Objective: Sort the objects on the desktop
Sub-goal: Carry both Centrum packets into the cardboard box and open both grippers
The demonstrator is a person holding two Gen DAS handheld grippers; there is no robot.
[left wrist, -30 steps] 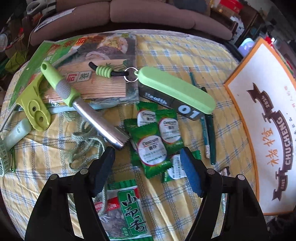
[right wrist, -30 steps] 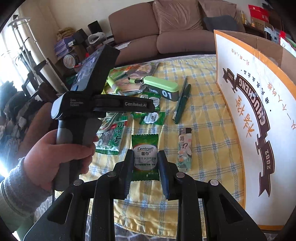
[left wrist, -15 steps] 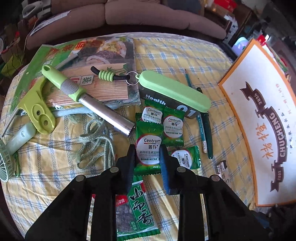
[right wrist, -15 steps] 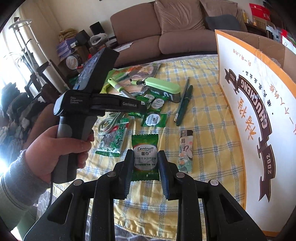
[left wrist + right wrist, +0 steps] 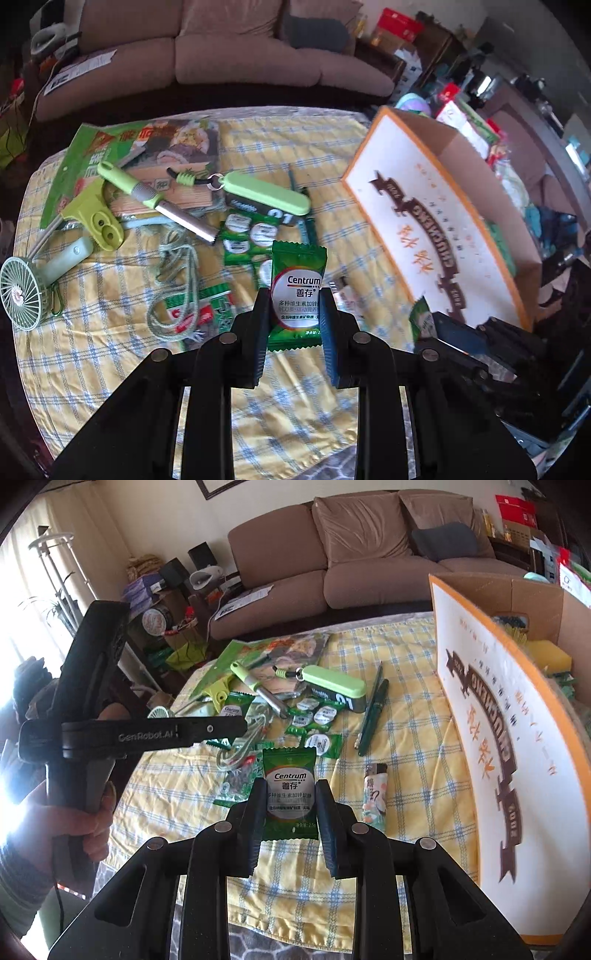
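My left gripper [image 5: 293,306] is shut on a green Centrum sachet [image 5: 297,291] and holds it above the yellow checked tablecloth [image 5: 103,295]. My right gripper [image 5: 290,797] is shut on another green Centrum sachet [image 5: 290,786], also off the table. Several more Centrum sachets [image 5: 251,236] lie in a pile behind, also in the right wrist view [image 5: 314,716]. The open cardboard box [image 5: 443,229] stands at the right, also in the right wrist view [image 5: 509,716]. The left gripper's body [image 5: 122,734] shows at the left of the right wrist view.
A green case [image 5: 266,192], a metal tool with a green handle [image 5: 155,195], a green cord [image 5: 173,288], a small fan [image 5: 22,291], pens [image 5: 371,716], a lighter [image 5: 375,794] and snack packets [image 5: 207,314] lie on the cloth. A brown sofa [image 5: 221,55] stands behind.
My left gripper closed on a Centrum sachet from the pile and lifted it up and back toward the box side. My right gripper still holds its sachet, almost unmoved.
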